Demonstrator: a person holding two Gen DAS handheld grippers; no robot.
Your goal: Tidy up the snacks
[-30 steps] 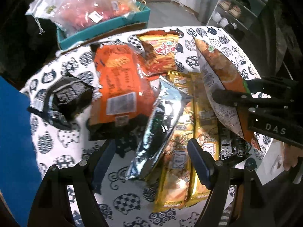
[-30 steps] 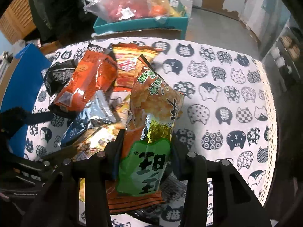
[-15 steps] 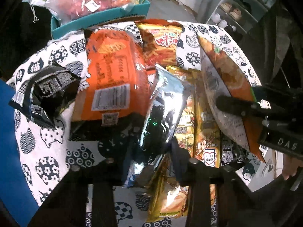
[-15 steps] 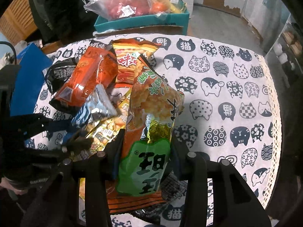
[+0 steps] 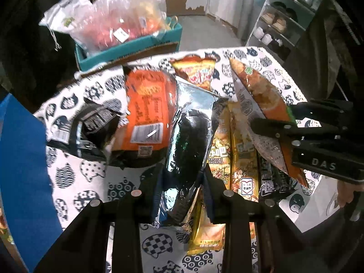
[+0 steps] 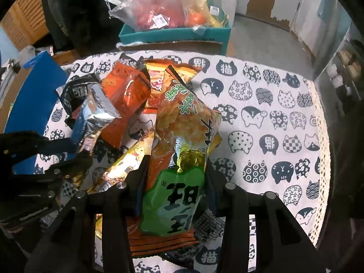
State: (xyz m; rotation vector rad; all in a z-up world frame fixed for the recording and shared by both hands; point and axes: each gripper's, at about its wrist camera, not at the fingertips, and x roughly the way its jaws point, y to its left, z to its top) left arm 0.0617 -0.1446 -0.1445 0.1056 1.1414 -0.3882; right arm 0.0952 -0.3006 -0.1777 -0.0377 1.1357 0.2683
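My left gripper [image 5: 182, 186] is shut on a silver foil snack bag [image 5: 193, 136] and holds it tilted above the pile; the bag also shows in the right wrist view [image 6: 95, 113]. My right gripper [image 6: 176, 182] is shut on an orange and green snack bag [image 6: 182, 136], held upright; it shows at the right of the left wrist view [image 5: 261, 100]. On the cat-print tablecloth [image 6: 261, 113] lie an orange bag [image 5: 145, 107], a black bag [image 5: 86, 125], a red-yellow bag [image 5: 198, 72] and gold packets [image 5: 236, 147].
A teal box [image 6: 177, 34] with clear plastic bags of fruit [image 6: 163, 6] stands beyond the table's far edge. A blue box [image 5: 20, 159] lies at the left. Shelves [image 5: 284, 18] stand at the back right.
My left gripper closed on the silver foil bag and lifted it off the pile. My right gripper kept holding the orange and green bag, nearly still.
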